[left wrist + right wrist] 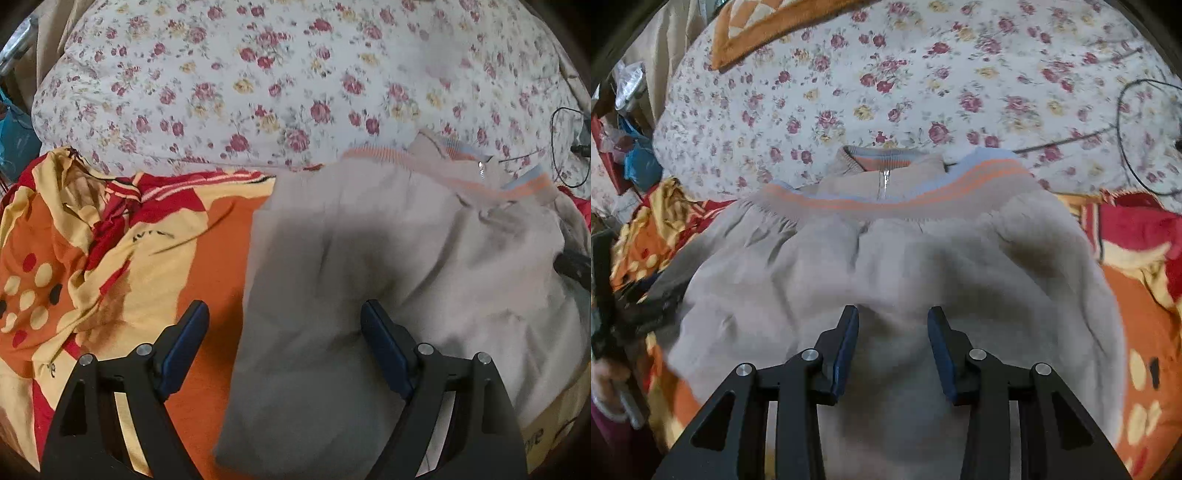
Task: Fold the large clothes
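A beige fleece jacket point(388, 266) with a zip and an orange-and-blue ribbed band point(886, 201) lies spread on an orange, red and yellow blanket point(110, 240). My left gripper point(284, 306) stands wide open low over the jacket's left edge. One finger is over the blanket and the other over the fleece. My right gripper point(894, 312) hangs over the middle of the jacket point(886, 266). Its blue pads point(846, 350) stand apart, and I see only flat fleece in the gap, with no fold pinched.
A white quilt with red roses point(277, 74) fills the far side. A black cable point(1134, 147) loops on it at the right. A blue bag and clutter point(639, 162) sit at the far left. A person's hand point(609, 384) shows at the right wrist view's left edge.
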`<move>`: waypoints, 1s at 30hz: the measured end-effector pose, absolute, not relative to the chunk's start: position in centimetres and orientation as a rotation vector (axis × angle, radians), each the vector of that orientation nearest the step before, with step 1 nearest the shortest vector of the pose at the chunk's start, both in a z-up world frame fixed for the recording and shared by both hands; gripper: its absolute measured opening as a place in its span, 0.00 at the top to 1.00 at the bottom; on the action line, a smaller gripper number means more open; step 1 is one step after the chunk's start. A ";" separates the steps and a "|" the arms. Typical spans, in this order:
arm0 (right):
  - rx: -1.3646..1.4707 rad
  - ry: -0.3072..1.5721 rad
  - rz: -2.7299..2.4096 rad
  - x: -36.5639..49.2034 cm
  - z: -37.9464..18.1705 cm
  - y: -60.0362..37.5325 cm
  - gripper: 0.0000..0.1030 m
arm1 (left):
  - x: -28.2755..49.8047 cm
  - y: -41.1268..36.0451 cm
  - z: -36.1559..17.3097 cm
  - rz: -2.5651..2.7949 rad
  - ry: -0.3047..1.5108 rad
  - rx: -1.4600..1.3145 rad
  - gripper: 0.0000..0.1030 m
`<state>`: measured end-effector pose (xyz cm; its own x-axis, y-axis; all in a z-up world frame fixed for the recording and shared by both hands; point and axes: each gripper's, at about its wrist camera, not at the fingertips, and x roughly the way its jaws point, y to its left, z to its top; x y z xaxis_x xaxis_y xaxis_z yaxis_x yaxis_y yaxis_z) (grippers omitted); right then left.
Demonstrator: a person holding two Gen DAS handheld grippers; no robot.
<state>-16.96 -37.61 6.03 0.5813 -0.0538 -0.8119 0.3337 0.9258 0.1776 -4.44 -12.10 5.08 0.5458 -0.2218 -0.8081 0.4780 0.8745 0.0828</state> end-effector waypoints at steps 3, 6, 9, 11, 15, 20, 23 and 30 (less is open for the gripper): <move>0.328 0.970 -0.254 -14.8 4.2 -37.9 0.65 | -4.3 -12.4 4.7 -0.422 0.904 0.319 0.17; 0.303 1.004 -0.267 -13.1 2.3 -38.1 0.65 | -4.1 -12.6 4.4 -0.418 0.908 0.326 0.17; 0.270 1.028 -0.276 -12.5 2.6 -37.7 0.64 | -4.1 -12.5 4.4 -0.416 0.916 0.322 0.17; 0.287 1.035 -0.273 -13.0 3.6 -37.5 0.61 | -4.0 -12.4 4.4 -0.413 0.920 0.315 0.17; 0.270 0.944 -0.236 -14.3 7.1 -35.8 0.61 | -3.9 -12.3 4.4 -0.408 0.929 0.299 0.17; 0.239 0.927 -0.137 -11.4 8.5 -33.2 0.60 | -3.8 -12.1 4.6 -0.408 0.935 0.289 0.17; 0.212 0.956 -0.119 -8.7 7.0 -32.0 0.61 | -3.6 -11.9 4.5 -0.413 0.948 0.276 0.17; 0.267 1.036 -0.152 -3.9 2.8 -32.7 0.62 | -2.9 -12.0 4.1 -0.424 0.976 0.252 0.16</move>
<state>-3.87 -32.70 2.77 0.5029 0.0014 -0.8643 0.2490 0.9574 0.1464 -2.93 -12.01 4.06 0.4878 -0.2328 -0.8413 0.4551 0.8902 0.0175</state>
